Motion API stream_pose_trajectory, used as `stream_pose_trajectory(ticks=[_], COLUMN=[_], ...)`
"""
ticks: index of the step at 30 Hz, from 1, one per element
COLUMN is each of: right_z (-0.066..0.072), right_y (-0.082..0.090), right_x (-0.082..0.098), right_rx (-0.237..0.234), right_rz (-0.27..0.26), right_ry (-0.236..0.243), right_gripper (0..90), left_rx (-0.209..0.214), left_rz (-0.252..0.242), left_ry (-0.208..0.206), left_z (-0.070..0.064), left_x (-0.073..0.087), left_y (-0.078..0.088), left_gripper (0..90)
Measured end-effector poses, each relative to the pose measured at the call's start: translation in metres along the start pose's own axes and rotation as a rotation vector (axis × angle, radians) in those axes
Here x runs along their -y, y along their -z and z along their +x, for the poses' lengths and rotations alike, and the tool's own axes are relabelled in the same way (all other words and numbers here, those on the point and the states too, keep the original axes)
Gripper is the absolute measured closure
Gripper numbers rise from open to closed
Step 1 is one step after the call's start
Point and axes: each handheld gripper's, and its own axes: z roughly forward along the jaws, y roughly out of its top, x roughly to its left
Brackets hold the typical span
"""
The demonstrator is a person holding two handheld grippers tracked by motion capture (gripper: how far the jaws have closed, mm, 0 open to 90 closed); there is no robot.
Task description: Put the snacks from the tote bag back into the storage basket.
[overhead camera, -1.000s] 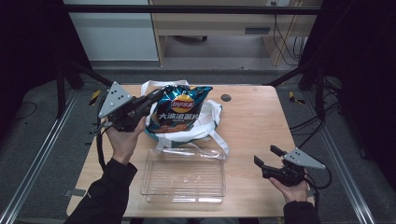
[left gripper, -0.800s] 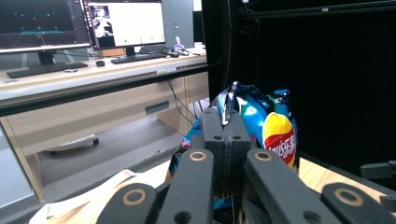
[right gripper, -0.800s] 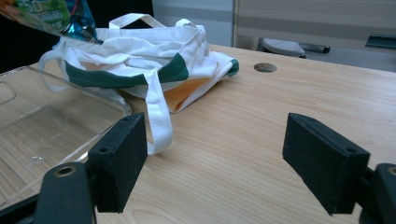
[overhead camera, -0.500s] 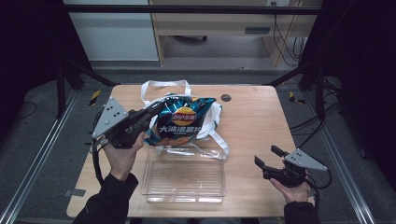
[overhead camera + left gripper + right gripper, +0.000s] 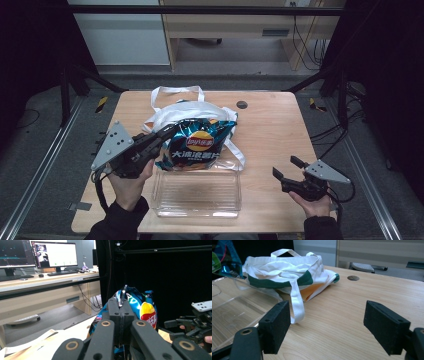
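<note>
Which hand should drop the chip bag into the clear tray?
Left. Its tongs are shut on the chip bag, held just above the clear tray. The right tongs are open, empty, off to the side.

My high view looks down on the table [image 5: 270,130]; both gripper views skim it closely, sharing the tote bag [image 5: 287,267].

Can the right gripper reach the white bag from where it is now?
Probably yes. The right gripper is open, and bare table lies between it and the white bag, with nothing blocking.
</note>
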Motion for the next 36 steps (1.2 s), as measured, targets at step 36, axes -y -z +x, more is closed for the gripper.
stream_pose_trajectory(ticks=[36], right_z=[0.000], right_y=[-0.001], right_x=[0.002], right_rx=[-0.006], right_rz=[0.010], right_ry=[0.005], right_gripper=[22.1], left_rx=[0.042], left_rz=[0.158], left_ry=[0.083], left_z=[-0.008], left_x=[0.078], left_y=[-0.021], left_gripper=[90.0])
